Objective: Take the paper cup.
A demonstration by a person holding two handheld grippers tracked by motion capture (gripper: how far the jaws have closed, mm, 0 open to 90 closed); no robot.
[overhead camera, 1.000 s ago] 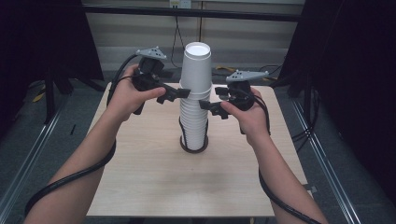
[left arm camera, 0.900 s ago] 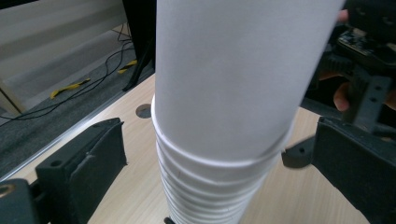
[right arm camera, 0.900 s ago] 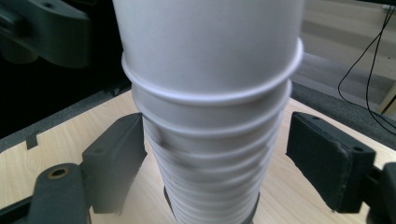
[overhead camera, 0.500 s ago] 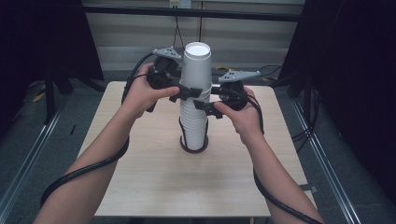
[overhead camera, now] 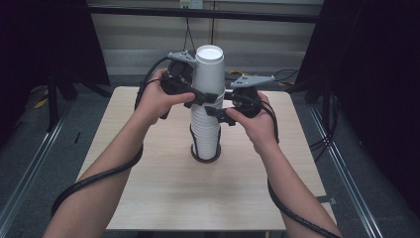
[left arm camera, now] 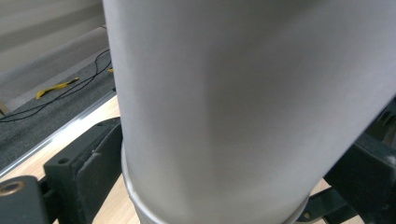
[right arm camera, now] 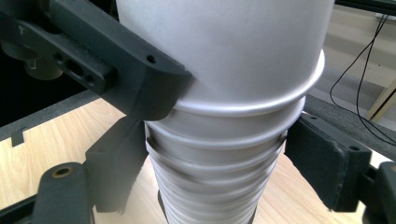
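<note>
A tall stack of upturned white paper cups (overhead camera: 205, 134) stands in a black ring (overhead camera: 204, 156) at the middle of the wooden table (overhead camera: 163, 198). My left gripper (overhead camera: 200, 96) holds the top cup (overhead camera: 208, 69) near its rim. Its jaws have just been closing with that cup between them, and the pads (left arm camera: 93, 163) touch the top cup's (left arm camera: 224, 93) wall. One left pad (right arm camera: 140, 74) also presses the top cup (right arm camera: 224, 46) in the right gripper view. My right gripper (overhead camera: 218, 115) is shut on the stack (right arm camera: 215, 154) just below, and the cup rims there are pinched between its pads (right arm camera: 327, 158).
Cables trail from both grippers over the forearms and off the table's near edge. Dark curtains and metal floor rails (overhead camera: 29, 168) flank the table. A yellow strap (left arm camera: 56, 87) and black cords lie on the floor beyond.
My left hand has moved right, toward the stack, and its jaws have come in around the top cup. The right hand and the stack have stayed put.
</note>
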